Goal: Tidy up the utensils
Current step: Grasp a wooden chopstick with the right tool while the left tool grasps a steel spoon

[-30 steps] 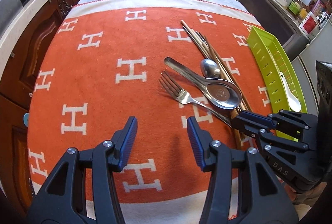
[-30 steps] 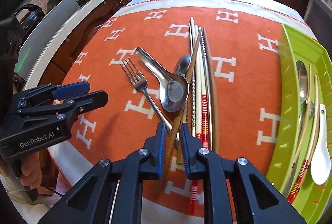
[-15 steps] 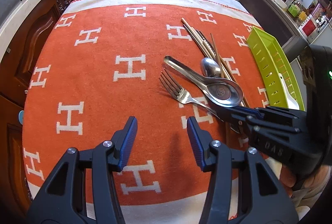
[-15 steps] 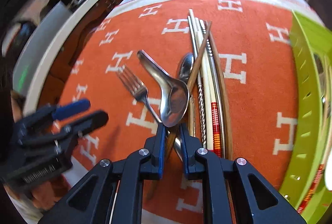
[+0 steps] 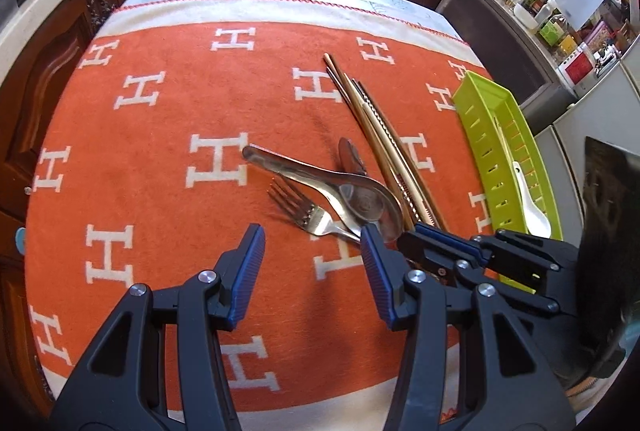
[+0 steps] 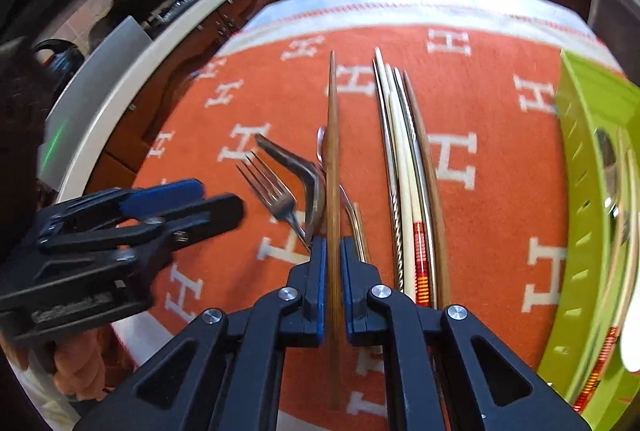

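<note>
1. The left gripper point(image 5: 312, 259) is hovering over the orange blanket point(image 5: 160, 191) with its jaws standing apart and nothing between them; in the right wrist view it is showing at nine o'clock point(image 6: 216, 203), held in a hand point(image 6: 76, 367).
2. A steel fork point(image 5: 308, 215) is lying on the blanket just beyond the left gripper, its tines pointing toward ten o'clock in the left wrist view.
3. A large steel spoon point(image 5: 340, 187) is lying just beside the fork, its handle reaching toward ten o'clock and its bowl sitting near the right gripper; whether it is touching the fork I cannot tell.
4. A smaller spoon point(image 5: 350, 155) is peeking out behind the large one, mostly hidden.
5. The right gripper point(image 6: 331, 251) is clenching a wooden chopstick point(image 6: 333, 151), its jaws having just been closing on it; the chopstick is pointing toward twelve o'clock in the right wrist view, lifted clear of the pile.
6. A bundle of chopsticks point(image 6: 408, 171) is lying on the blanket at one o'clock from the right gripper: metal ones, a pale one with a red and orange band, and a brown one, side by side.
7. A green utensil tray point(image 5: 500, 135) is sitting at the blanket's right edge, at three o'clock, holding a white ceramic spoon point(image 5: 532, 211); in the right wrist view further utensils are lying in it, blurred.
</note>
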Tool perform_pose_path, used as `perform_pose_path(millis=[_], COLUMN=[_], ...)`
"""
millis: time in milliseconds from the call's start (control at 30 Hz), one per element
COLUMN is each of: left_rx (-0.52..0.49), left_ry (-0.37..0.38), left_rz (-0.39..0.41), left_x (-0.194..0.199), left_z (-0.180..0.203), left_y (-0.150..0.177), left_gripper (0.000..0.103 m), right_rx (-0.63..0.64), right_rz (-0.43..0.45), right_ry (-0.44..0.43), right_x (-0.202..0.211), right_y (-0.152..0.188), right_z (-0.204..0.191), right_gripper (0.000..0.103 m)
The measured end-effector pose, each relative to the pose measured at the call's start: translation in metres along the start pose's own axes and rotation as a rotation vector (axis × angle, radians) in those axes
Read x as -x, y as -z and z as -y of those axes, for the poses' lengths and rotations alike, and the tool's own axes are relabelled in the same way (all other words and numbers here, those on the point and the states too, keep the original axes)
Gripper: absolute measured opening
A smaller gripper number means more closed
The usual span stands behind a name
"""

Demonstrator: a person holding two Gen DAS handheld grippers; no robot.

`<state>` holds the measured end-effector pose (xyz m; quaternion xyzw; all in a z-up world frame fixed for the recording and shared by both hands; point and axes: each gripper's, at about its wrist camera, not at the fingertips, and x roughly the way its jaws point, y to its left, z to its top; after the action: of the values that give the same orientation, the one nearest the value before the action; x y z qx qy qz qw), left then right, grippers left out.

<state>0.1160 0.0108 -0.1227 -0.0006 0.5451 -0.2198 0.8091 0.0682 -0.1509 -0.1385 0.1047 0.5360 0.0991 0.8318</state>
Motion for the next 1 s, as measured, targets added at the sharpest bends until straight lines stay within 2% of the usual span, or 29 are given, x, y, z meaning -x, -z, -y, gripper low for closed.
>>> perform_pose_path(millis=[167,367,633,800,1000], left_rx=[0.022,0.014,-0.041,-0.010,0.046], left_ry=[0.002,-0.003,-0.008,-0.041,-0.009], left_rz=[-0.013,-0.004,0.007,0.044,0.058], left_x=[-0.003,0.000,-0.009,-0.025,-0.049], left_z=[-0.004,0.000,0.021,0.009,-0.010], left_y=[-0.002,-0.012,-0.029,-0.048,-0.055], left_gripper=[0.046,0.046,0.046,0.046,0.046], right_rx=[0.037,-0.008,-0.126,-0.171,-0.206], right_rz=[0.006,0.033,0.087,0.126,0.144], right_ry=[-0.003,-0.001,0.030,0.048,0.053], right_x=[0.012,0.026,0.051,0.070,0.082], right_y=[0.002,0.003,0.001,0.001,0.005], right_z=[-0.003,0.010,0.055,0.081,0.103], right_gripper=[0.006,0.006,0.006,0.006,0.006])
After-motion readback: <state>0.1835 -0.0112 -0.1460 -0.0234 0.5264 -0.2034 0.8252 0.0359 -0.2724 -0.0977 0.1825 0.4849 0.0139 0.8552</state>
